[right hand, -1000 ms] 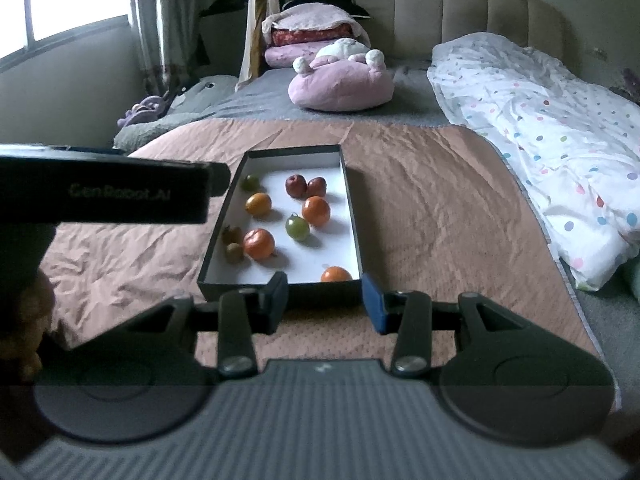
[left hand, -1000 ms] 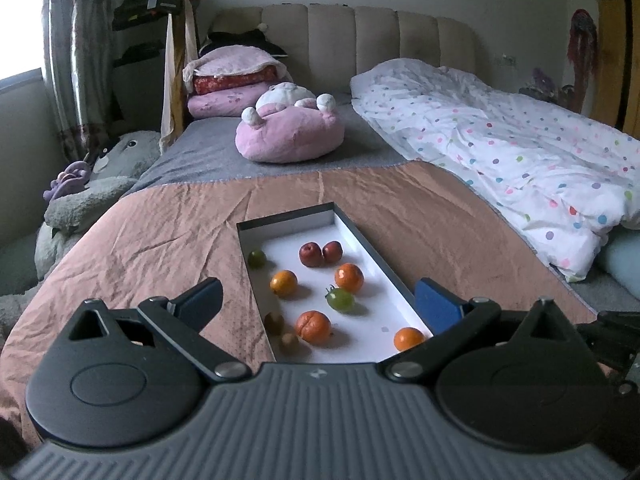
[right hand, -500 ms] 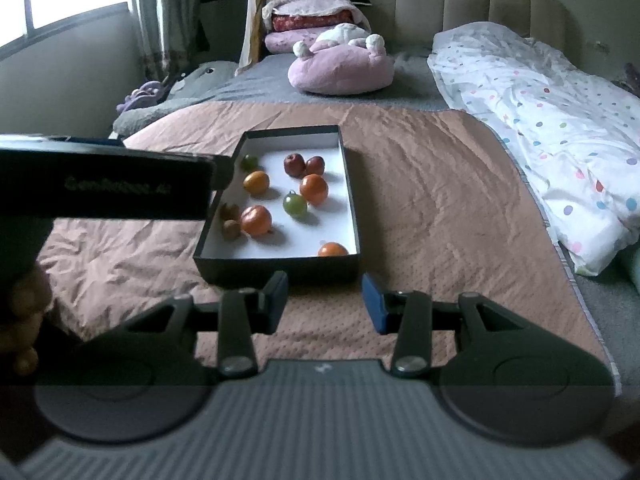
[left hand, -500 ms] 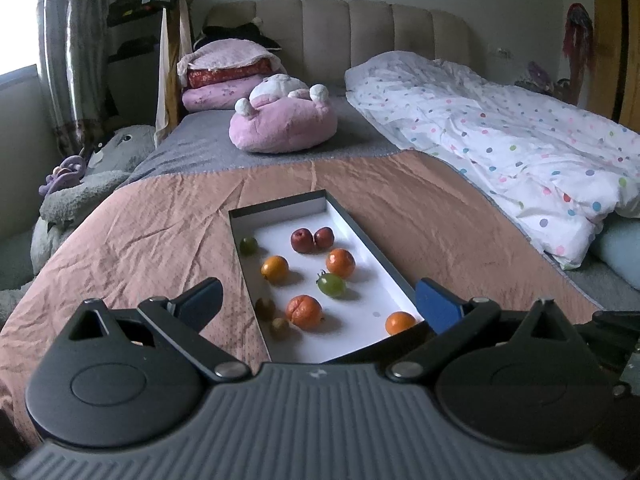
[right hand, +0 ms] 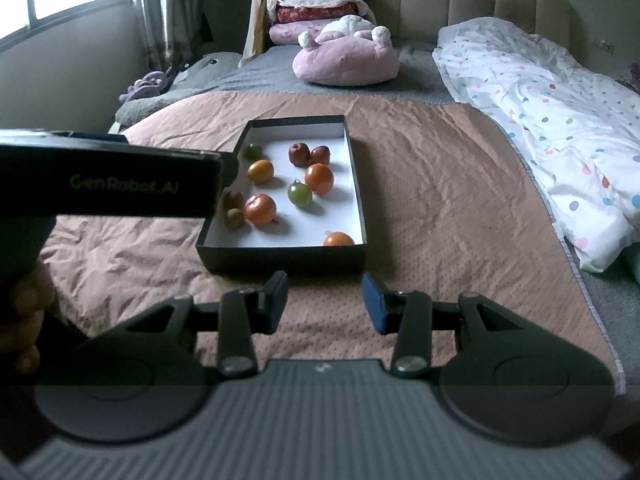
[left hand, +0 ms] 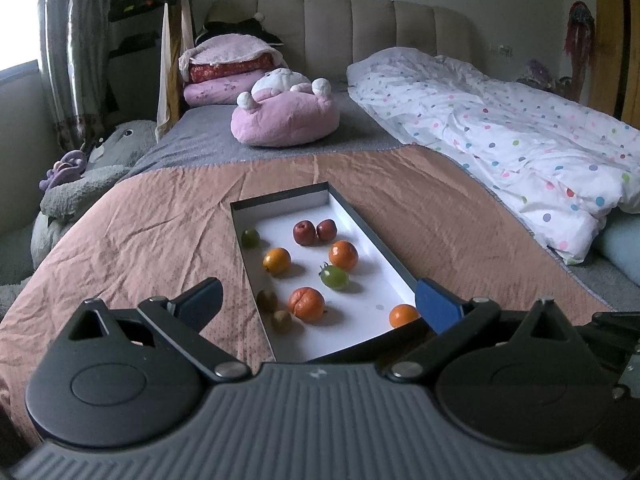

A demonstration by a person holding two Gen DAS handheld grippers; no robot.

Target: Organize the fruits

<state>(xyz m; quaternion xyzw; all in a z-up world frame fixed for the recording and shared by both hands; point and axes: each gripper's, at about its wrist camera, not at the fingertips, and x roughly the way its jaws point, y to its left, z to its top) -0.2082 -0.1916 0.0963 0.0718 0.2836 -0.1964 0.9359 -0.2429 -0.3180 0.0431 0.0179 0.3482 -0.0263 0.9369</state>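
Note:
A dark box (right hand: 280,258) with a white floor lies on the brown bedspread (right hand: 432,208). In it are several oranges (right hand: 319,178), two dark red fruits (right hand: 299,154), a green tomato (right hand: 300,194), a small green fruit (right hand: 253,151) and two brown ones (right hand: 233,200). My right gripper (right hand: 325,304) hovers just short of the box's near wall, open with nothing between its fingers. My left gripper (left hand: 318,304) is open wide over the near end of the box (left hand: 288,206), above an orange (left hand: 306,304). Its body (right hand: 108,176) hides the box's left edge in the right wrist view.
A pink plush cushion (left hand: 286,120) and stacked pillows (left hand: 228,68) lie near the headboard. A white polka-dot duvet (left hand: 500,136) covers the bed's right side. A grey plush toy (left hand: 96,172) sits off the left edge. A hand (right hand: 24,320) holds the left gripper.
The box sits slightly higher in both views than a second ago. The fruits have not moved and both grippers keep the same jaw widths.

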